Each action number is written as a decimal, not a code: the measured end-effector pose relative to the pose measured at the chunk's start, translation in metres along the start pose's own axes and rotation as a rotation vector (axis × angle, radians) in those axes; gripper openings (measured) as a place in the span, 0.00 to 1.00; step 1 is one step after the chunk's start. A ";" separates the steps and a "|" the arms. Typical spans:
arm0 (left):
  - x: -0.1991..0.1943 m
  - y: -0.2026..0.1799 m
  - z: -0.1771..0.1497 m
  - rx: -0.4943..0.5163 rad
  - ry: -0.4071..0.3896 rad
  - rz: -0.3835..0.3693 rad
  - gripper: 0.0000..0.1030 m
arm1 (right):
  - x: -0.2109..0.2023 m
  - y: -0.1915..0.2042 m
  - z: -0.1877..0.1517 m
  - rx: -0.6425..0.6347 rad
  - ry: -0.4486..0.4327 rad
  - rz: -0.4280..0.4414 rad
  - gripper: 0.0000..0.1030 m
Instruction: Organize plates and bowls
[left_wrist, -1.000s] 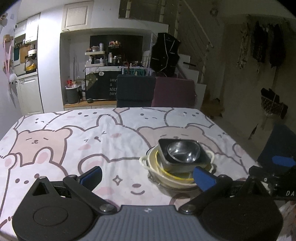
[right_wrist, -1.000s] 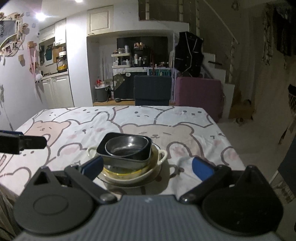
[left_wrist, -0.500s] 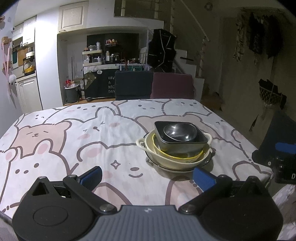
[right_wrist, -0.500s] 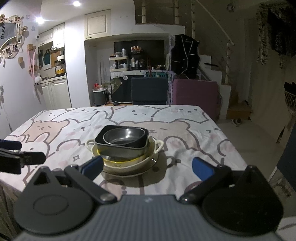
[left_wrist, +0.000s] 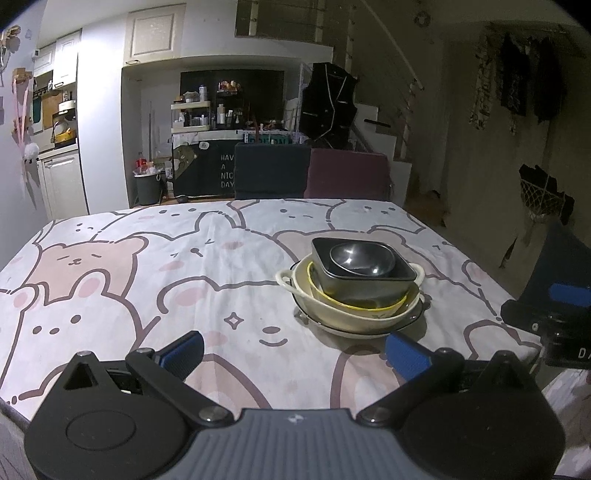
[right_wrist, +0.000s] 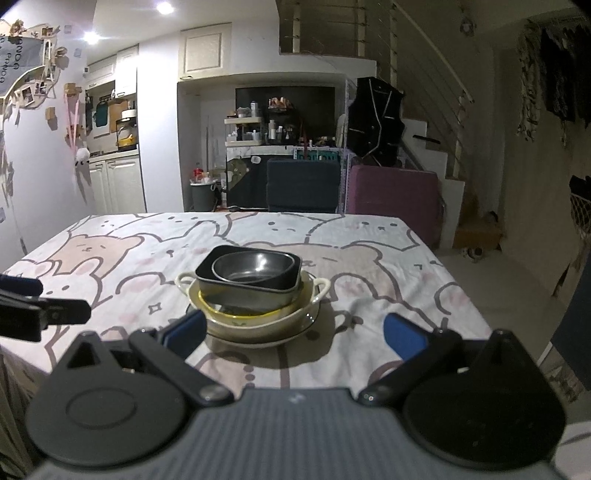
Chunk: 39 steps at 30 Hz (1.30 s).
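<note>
We hold the left hand-held gripper (left_wrist: 291, 354) low over the near edge of the bench (left_wrist: 110, 295), which is covered with a cloth of pink and brown bears. Its two blue fingertips are spread wide with nothing between them.

A little to the right of the middle sits the pile we have to sort. At the bottom is a flat dark-rimmed plate (left_wrist: 417, 319). On it rests a cream bowl with two small ear handles (left_wrist: 288, 277). Inside that is a bowl with a yellow rim (left_wrist: 369, 304). Next comes a dark square dish (left_wrist: 364, 284), and on top a shiny round metal bowl (left_wrist: 360, 258). The square dish looks a bit tilted in the round bowls.

On the far right we hold the right hand-held gripper (right_wrist: 293, 330). Its blue fingertips are spread wide too and empty. It sits just in front of the pile, and its left fingertip looks close to the plate.

What could go wrong? We think the pile may wobble, because a square dish does not fit well in a round bowl. If we bump it or pull from low down, the metal bowl could slide off. The cloth could also slip and drag the pile toward the edge.
</note>
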<state>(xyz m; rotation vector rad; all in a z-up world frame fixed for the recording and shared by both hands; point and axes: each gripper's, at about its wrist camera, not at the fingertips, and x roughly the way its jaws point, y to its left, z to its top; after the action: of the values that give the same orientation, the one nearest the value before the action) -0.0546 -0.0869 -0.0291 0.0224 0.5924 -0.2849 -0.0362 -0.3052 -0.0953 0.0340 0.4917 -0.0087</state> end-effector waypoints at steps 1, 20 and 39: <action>-0.001 0.000 0.000 -0.001 0.000 -0.001 1.00 | 0.000 0.000 0.000 -0.001 0.000 0.001 1.00; -0.003 0.001 -0.001 0.002 -0.004 -0.003 1.00 | 0.001 0.001 0.000 -0.011 0.001 0.007 1.00; -0.003 0.001 -0.001 0.003 -0.004 -0.005 1.00 | 0.000 0.002 -0.001 -0.010 0.001 0.007 1.00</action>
<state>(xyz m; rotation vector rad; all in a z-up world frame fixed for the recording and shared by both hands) -0.0570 -0.0853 -0.0280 0.0227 0.5883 -0.2908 -0.0361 -0.3031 -0.0958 0.0261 0.4928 0.0008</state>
